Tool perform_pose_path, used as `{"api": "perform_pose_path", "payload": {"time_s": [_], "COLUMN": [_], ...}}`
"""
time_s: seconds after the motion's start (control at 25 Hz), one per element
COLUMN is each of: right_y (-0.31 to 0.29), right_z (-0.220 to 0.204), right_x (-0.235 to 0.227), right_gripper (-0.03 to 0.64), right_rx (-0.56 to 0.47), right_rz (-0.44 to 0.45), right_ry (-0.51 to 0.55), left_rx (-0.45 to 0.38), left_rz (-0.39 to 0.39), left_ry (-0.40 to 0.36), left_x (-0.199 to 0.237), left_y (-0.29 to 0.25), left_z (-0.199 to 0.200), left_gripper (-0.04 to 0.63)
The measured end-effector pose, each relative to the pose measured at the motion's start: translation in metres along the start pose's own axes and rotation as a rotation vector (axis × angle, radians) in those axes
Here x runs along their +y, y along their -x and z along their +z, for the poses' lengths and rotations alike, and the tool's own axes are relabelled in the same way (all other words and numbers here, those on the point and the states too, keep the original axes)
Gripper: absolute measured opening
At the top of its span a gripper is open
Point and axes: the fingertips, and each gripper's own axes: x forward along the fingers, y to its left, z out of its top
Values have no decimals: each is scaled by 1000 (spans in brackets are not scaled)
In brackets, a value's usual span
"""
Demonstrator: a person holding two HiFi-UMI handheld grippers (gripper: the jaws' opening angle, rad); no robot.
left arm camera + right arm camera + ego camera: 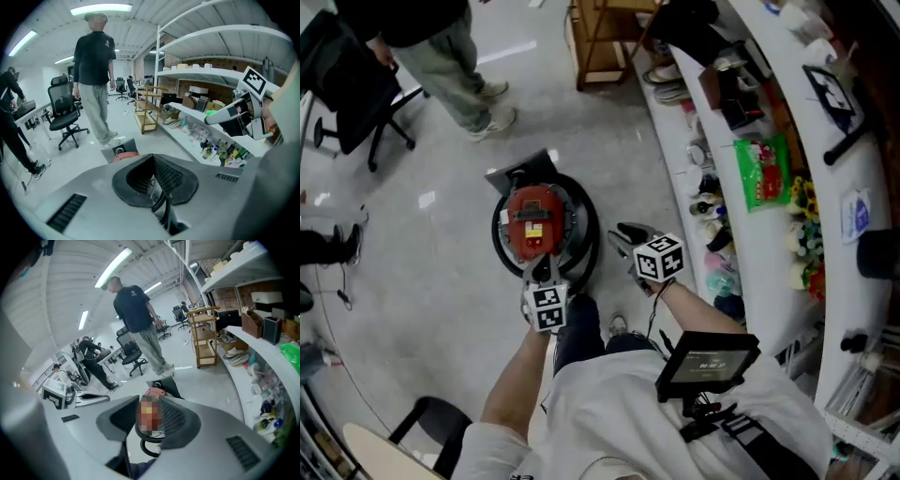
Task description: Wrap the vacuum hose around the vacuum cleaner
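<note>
Now, on your left gripper [153,163] the jaws are pressed together, nothing between them, at the near edge of the vacuum [539,220]. On your right gripper [149,416] they stand partly apart, empty. The vacuum sits on the floor [441,159], with the hose [593,246] looped round it.

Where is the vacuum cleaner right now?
In the head view, the red-topped vacuum cleaner sits on the grey floor left of centre, just ahead of the left gripper and left of the curved white counter.
</note>
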Motion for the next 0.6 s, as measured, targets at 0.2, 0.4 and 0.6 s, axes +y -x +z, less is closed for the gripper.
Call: {"api": "perform_pose_path", "payload": {"time_s": [0.2,0.4,0.6], "right_y": [53,106,136], "right_z": [-17,-43,-59], "right_x": [45,47,63], "right_gripper": [126,101,46], "right_rx": [-32,-87,-112], "right_rz": [86,81,89], "right_ry": [46,34,66], "left_rx": [-54,-105,-148], "left_rz": [40,13,25], "left_ry": [33,49,62], "left_x": [-40,-98,-127], "left_y": [48,75,110], "left_z": [12,17,13], "left_gripper": [3,3,3]}}
